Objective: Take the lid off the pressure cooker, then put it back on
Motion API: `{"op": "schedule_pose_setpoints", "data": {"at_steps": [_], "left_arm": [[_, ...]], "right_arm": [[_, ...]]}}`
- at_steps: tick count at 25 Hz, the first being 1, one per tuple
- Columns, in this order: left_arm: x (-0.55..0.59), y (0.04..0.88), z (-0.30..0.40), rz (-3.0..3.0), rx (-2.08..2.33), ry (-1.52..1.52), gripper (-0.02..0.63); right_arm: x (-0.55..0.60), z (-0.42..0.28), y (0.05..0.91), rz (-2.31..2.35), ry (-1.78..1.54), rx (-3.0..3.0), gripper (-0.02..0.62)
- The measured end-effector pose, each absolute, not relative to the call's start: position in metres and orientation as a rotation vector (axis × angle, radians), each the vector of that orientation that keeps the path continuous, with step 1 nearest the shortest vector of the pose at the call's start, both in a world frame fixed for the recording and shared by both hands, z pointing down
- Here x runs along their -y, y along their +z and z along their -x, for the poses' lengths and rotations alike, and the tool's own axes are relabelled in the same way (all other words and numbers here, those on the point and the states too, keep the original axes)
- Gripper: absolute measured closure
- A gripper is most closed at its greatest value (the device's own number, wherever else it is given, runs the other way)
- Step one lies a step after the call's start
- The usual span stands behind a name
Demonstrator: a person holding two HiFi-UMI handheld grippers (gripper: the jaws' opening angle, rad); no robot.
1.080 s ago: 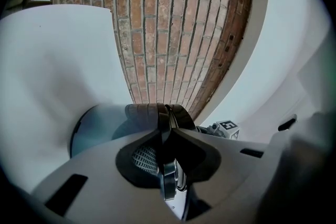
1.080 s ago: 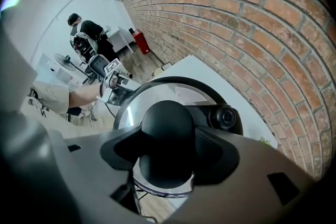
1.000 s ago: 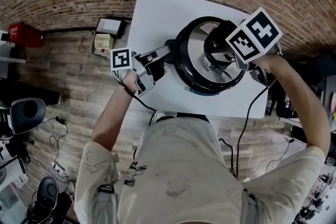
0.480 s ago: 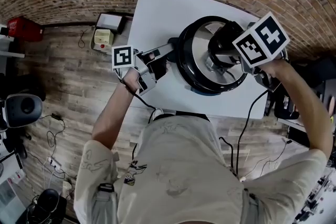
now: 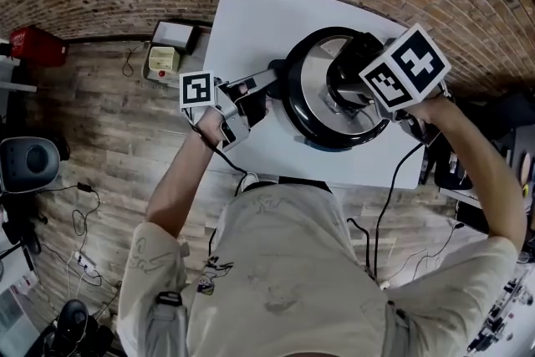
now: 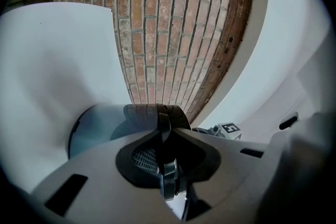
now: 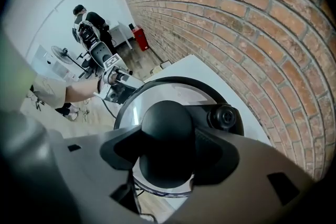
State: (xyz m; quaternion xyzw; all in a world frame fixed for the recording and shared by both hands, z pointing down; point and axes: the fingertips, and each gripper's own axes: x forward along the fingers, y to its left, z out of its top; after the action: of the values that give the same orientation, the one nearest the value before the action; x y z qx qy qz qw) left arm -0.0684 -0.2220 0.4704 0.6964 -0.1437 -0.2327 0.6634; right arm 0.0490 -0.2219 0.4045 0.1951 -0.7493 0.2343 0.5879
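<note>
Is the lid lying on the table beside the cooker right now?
No, the lid sits on the pressure cooker, and the right gripper grips its black knob.

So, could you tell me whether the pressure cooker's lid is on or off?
On: the lid lies level on the pressure cooker, right gripper clasping its knob.
</note>
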Motion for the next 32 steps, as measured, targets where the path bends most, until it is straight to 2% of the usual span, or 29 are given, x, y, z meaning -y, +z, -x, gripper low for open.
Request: {"op": "schedule_pose_setpoints", "data": {"at_steps": [32], "left_arm": [[0.222,0.47,0.067,-1.582,0.31,-0.516,0.537]], "right_arm": [[0.21,-0.045,0.417,-0.126,0.255,1.715,0.296]]}}
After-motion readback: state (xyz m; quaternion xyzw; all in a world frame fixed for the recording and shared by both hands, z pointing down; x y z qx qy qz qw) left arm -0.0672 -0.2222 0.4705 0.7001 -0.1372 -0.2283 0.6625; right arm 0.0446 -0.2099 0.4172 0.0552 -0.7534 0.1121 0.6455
